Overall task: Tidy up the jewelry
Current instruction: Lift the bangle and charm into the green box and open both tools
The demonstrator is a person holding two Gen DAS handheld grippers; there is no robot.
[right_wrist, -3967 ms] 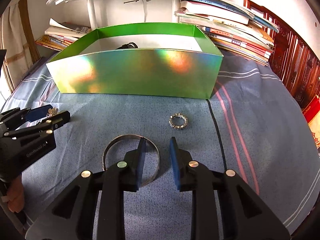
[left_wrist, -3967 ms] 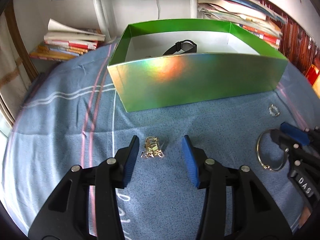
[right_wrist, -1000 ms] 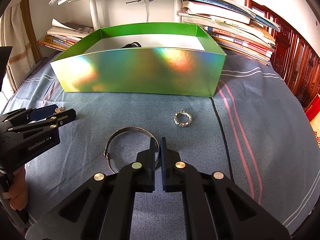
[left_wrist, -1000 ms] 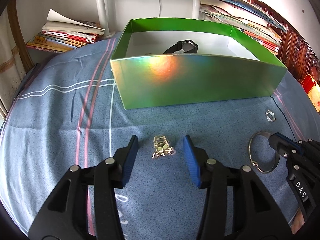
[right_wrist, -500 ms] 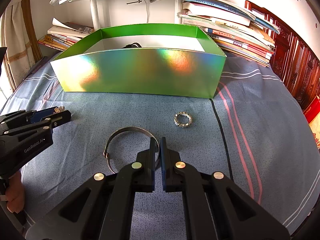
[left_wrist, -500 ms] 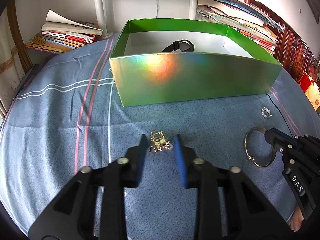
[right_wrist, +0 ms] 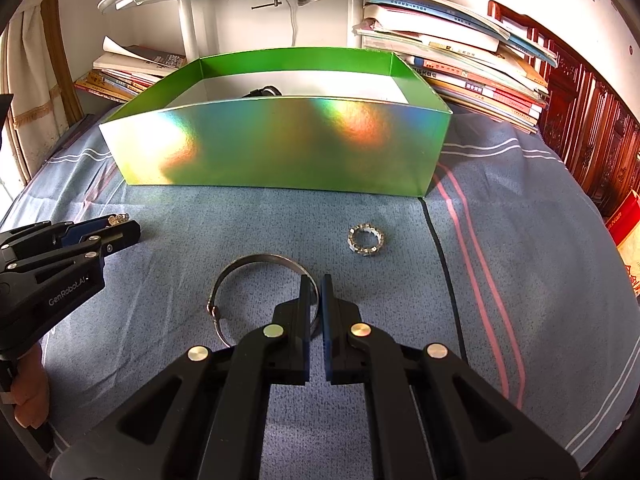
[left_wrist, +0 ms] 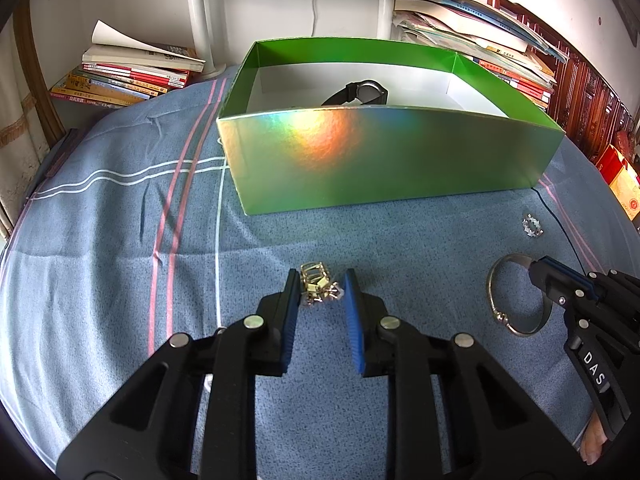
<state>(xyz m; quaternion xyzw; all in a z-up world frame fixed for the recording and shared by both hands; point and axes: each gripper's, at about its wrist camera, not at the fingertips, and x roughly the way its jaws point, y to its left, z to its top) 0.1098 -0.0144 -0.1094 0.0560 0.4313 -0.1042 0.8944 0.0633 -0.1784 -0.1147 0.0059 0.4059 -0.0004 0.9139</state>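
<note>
My left gripper is shut on a small gold bracelet on the blue cloth, its pads against both sides. My right gripper is shut on the right rim of a silver bangle; the bangle also shows in the left wrist view. A small crystal ring lies just beyond, right of the bangle. The green holographic box stands behind, with a black watch inside it.
Stacks of books lie behind the box on the left and more books on the right. A white lamp or table post rises at the back. A wooden cabinet stands at the right.
My left gripper has closed from wide open onto the gold bracelet over the last second. My right gripper stays shut on the bangle, barely moved.
</note>
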